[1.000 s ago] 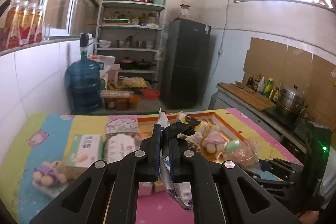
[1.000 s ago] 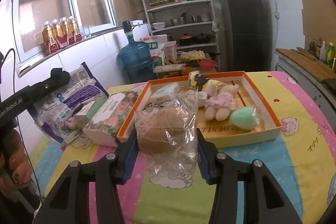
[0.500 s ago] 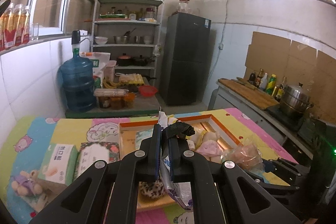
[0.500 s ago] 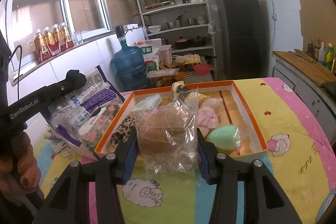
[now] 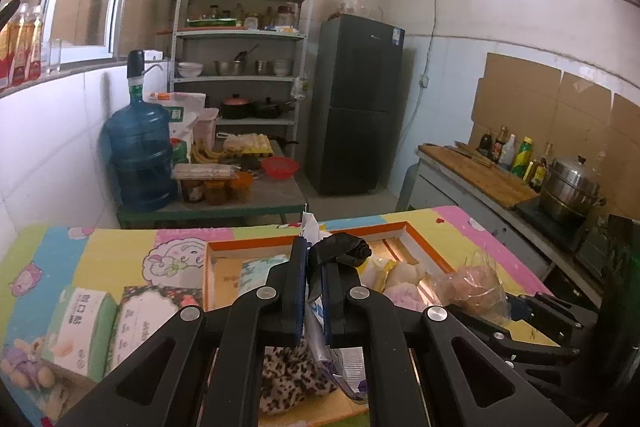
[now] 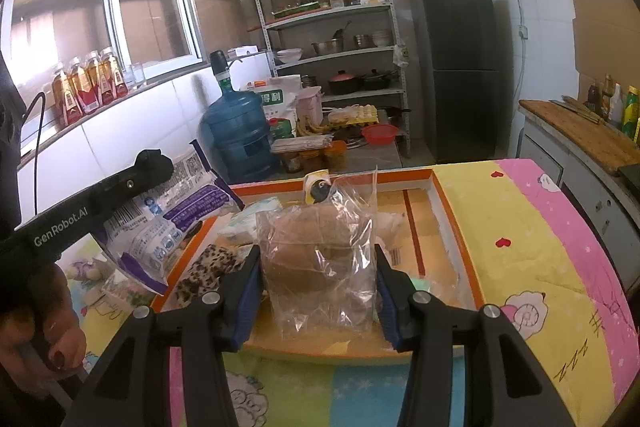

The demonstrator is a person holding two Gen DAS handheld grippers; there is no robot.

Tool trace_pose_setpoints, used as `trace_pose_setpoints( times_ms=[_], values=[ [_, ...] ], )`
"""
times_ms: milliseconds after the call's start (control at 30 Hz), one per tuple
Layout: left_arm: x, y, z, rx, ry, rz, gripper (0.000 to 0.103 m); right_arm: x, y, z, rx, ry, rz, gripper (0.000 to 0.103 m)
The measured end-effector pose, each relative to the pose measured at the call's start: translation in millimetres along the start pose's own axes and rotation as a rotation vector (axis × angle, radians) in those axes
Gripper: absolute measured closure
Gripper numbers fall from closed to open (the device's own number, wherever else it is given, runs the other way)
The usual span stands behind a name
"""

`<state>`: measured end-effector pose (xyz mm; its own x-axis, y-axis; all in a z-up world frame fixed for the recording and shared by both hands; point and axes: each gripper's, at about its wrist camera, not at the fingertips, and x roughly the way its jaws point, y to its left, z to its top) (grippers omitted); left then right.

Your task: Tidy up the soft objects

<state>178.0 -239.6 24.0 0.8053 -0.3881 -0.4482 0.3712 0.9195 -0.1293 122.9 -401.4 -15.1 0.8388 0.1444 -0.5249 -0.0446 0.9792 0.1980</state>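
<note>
My left gripper is shut on a white and purple plastic packet, which hangs over the orange-rimmed tray; the packet also shows at the left of the right wrist view. My right gripper is shut on a clear bag of brown bread and holds it over the tray. The bread bag shows at the right of the left wrist view. A leopard-print soft item and pale plush toys lie in the tray.
Two tissue packs and a small plush bear lie on the colourful tablecloth left of the tray. A water jug, shelves and a fridge stand beyond the table. A counter runs along the right.
Both grippers have moved forward over the tray with their loads still held. The tray is now closer and lower in both views.
</note>
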Motion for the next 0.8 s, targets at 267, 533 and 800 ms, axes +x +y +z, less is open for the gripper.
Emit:
trace_pose_setpoints(
  times_ms=[267, 533, 800],
  values=[
    [24, -2, 3, -0.036, 0.012, -0.025, 0.097, 14, -15, 9, 0.013, 0.005, -0.019, 0.053],
    [57, 1, -4, -0.112, 0.06, -0.049, 0.097, 28, -37, 19, 0.036, 0.014, -0.053, 0.053],
    [89, 3, -19, -0.129, 0.14, -0.044, 0.097, 55, -51, 29, 0.022, 0.055, -0.086, 0.053]
  ],
)
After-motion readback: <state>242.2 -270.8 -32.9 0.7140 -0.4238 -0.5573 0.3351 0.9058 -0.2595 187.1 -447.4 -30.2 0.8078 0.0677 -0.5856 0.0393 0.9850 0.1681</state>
